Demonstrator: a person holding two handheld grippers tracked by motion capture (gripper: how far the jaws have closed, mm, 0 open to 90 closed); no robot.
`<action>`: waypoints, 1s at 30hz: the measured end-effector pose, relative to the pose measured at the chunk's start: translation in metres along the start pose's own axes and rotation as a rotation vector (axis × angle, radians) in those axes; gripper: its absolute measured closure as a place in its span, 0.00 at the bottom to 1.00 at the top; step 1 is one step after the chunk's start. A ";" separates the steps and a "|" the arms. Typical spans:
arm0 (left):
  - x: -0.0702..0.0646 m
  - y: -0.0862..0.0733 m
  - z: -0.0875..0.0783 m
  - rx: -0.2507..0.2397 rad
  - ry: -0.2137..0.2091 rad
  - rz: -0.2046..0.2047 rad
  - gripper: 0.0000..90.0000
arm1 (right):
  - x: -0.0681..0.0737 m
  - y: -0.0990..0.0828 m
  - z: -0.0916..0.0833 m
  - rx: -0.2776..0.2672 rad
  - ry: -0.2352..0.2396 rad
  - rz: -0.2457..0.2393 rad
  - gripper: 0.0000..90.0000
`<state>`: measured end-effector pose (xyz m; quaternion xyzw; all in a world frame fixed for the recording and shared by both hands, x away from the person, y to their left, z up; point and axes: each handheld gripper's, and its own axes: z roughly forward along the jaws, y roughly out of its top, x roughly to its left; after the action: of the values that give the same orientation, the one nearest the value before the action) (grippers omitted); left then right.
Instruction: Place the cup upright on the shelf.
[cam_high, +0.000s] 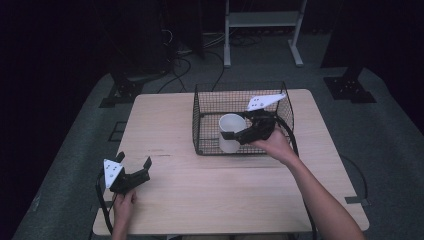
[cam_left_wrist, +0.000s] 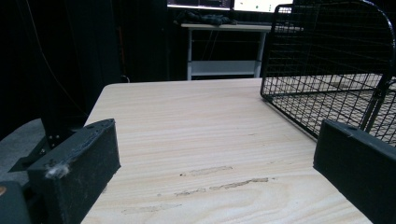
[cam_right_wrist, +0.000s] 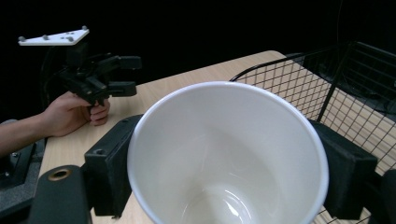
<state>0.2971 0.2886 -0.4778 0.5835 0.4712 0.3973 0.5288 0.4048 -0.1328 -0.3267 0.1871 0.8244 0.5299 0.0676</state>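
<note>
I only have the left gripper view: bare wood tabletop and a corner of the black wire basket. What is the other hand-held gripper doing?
Observer: The right hand-held gripper is shut on a white paper cup, at the black wire basket.
Operator: Is the cup empty?
Observer: Yes, the right gripper view shows a bare white inside.
Operator: And my own jaws?
Observer: The left hand-held gripper stands open with nothing between its jaws, near the light wooden table's front left corner.

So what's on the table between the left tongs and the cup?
Bare tabletop, then the basket's wire wall, in the high view.
</note>
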 end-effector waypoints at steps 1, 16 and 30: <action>0.000 0.000 0.000 -0.002 0.000 -0.003 0.00 | -0.002 0.003 0.001 0.004 -0.006 -0.001 0.21; 0.000 0.000 0.000 -0.002 -0.004 -0.004 0.00 | -0.034 0.024 0.014 0.016 -0.036 0.047 0.21; 0.000 0.000 0.000 -0.001 -0.006 -0.001 0.00 | -0.062 0.021 0.026 0.054 -0.094 0.097 0.21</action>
<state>0.2972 0.2887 -0.4779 0.5844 0.4695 0.3954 0.5308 0.4750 -0.1271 -0.3246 0.2534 0.8242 0.5008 0.0754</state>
